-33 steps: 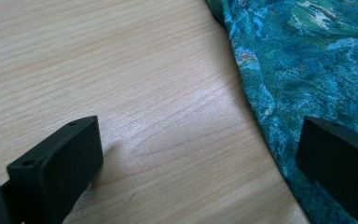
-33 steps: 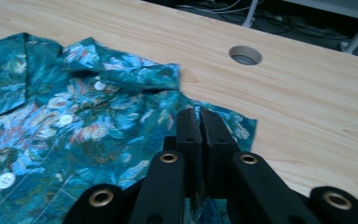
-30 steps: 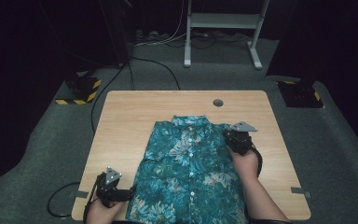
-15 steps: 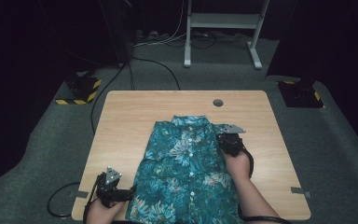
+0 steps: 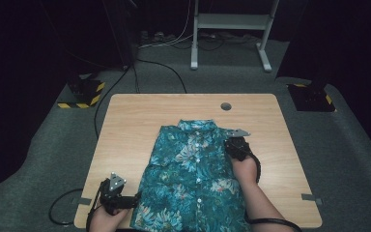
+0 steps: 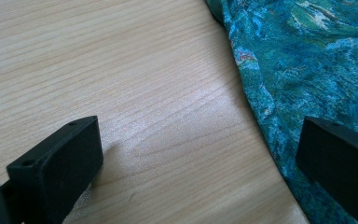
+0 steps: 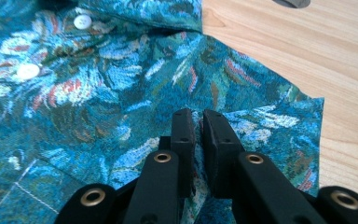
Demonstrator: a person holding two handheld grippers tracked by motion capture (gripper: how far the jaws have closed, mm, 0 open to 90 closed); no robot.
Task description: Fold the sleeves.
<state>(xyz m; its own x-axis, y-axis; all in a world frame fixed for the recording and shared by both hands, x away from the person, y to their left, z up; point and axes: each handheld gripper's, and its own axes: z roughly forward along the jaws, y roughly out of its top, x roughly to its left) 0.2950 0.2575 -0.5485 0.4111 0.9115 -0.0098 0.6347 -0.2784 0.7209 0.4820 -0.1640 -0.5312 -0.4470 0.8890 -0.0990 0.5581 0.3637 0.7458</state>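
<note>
Right claw (image 7: 197,122) pinches shirt (image 5: 193,179) fabric near the collar, left claw (image 6: 196,158) wide open at hem; sleeves tucked, final folds left on bench (image 5: 140,116)

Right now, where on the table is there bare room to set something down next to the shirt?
Bare wood lies left of the shirt, and along the table far edge up to the hole. A narrower strip runs right of the right gripper. The near left corner is crowded by the left gripper.
</note>
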